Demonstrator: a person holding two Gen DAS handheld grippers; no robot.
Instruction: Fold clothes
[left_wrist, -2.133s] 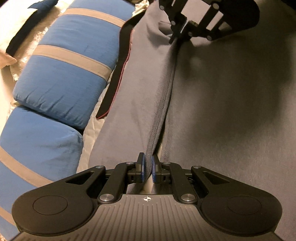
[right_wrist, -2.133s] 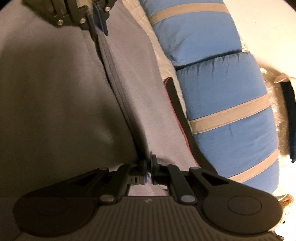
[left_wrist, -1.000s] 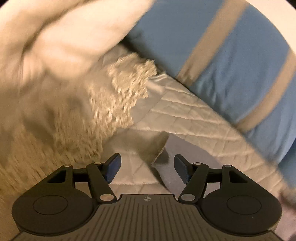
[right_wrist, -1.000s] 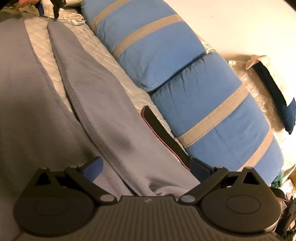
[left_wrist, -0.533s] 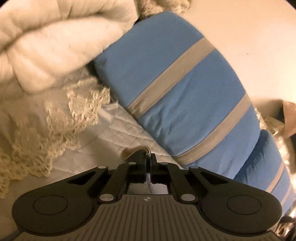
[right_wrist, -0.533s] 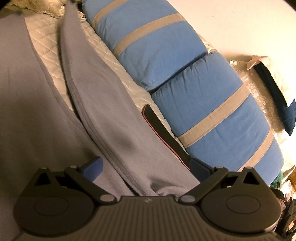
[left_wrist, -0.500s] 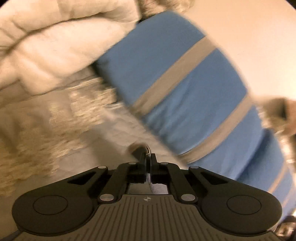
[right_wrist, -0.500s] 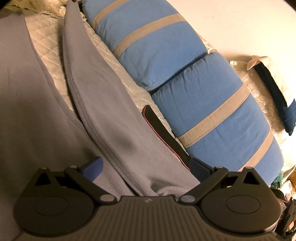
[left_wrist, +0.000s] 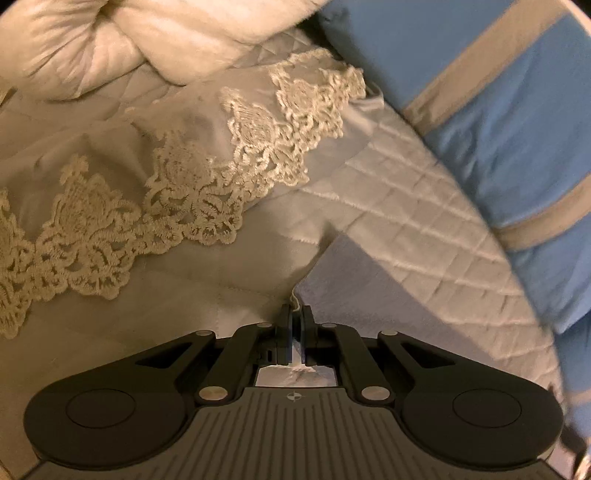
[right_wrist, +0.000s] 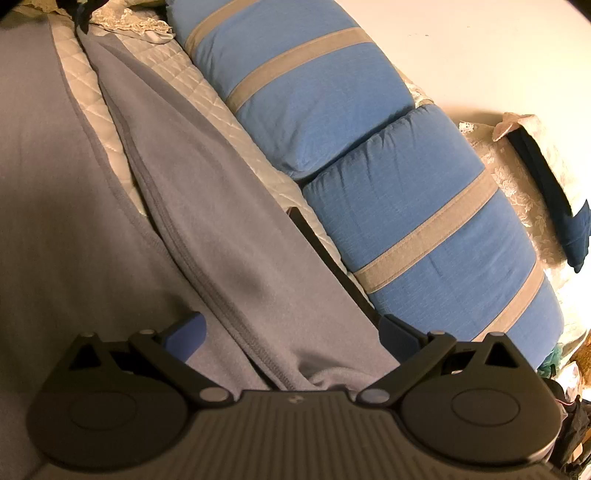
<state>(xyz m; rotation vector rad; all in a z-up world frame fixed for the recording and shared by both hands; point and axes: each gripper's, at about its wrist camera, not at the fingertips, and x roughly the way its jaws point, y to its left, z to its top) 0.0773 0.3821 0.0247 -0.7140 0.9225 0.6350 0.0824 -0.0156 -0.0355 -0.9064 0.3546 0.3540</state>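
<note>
Here, left hand-held gripper (left_wrist: 294, 320) pinching grey garment (left_wrist: 369, 295) corner, right hand-held gripper (right_wrist: 291, 332) spread above it.

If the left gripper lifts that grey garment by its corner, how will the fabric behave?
Likely floppy: the grey garment lies in soft folds along the quilted bedspread. Probably light, thin at the corner pinched by the left gripper. It looks fleecy, so slipping seems unlikely.

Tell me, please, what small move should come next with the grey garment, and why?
Probably close the right gripper on the near end of the grey garment's folded strip. Its jaws stand open astride that strip, gripping nothing, while the left gripper is already shut on the strip's far corner over the quilted cover. With both ends held, the strip could be lifted and folded.
</note>
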